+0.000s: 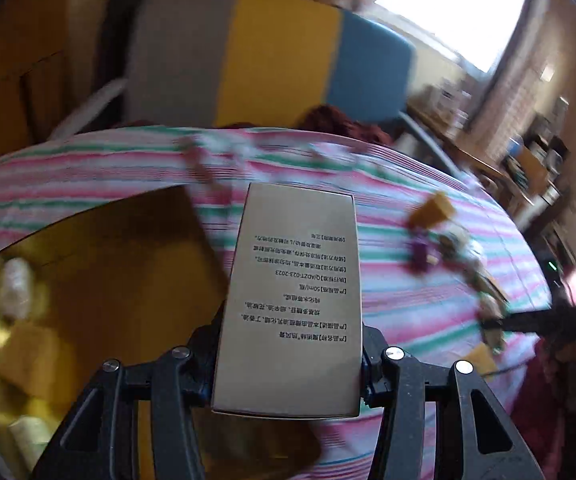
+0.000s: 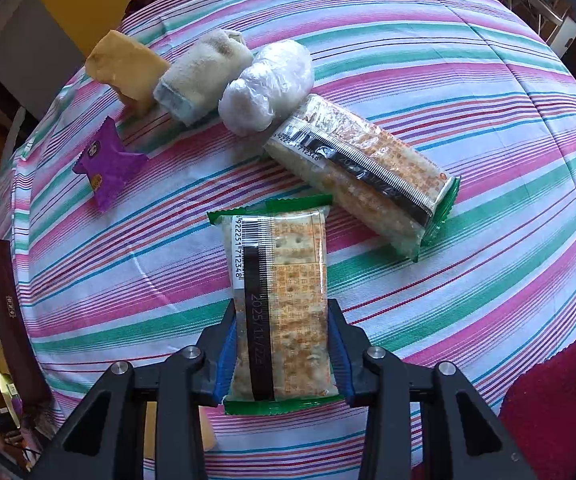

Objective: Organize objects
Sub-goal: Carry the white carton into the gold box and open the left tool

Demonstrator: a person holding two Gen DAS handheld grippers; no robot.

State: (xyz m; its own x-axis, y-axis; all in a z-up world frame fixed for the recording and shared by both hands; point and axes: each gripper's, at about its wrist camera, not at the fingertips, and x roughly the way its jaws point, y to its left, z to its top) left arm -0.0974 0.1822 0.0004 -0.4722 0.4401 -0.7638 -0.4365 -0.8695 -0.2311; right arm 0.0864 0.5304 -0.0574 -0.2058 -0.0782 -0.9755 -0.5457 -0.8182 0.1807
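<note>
Over a table draped in a pink, green and white striped cloth (image 2: 448, 92), gripping two packaged goods at once. Left gripper (image 1: 288, 380) clamping a tall silver-grey carton (image 1: 292, 292) by its sides, printed panel facing the camera and text upside down, carried above the cloth beside an open yellow-lined box (image 1: 108, 272), its contents too blurred to name. Right gripper (image 2: 284, 360) pointing steeply down, blue-padded jaws nearly together and pressing on a green-edged cracker packet (image 2: 280, 304), barcode side up. Lying on the cloth just beyond that: a second, longer cracker packet (image 2: 364, 176) set at an angle, touching a white plastic-wrapped bundle (image 2: 268, 84); next to that a pale wrapped roll (image 2: 204, 76) and a yellow-wrapped piece (image 2: 128, 68), the three in a row. Sitting apart to the left, a small purple sachet (image 2: 108, 164). Resting at the cloth's left edge, a dark brown box (image 2: 12, 320).
</note>
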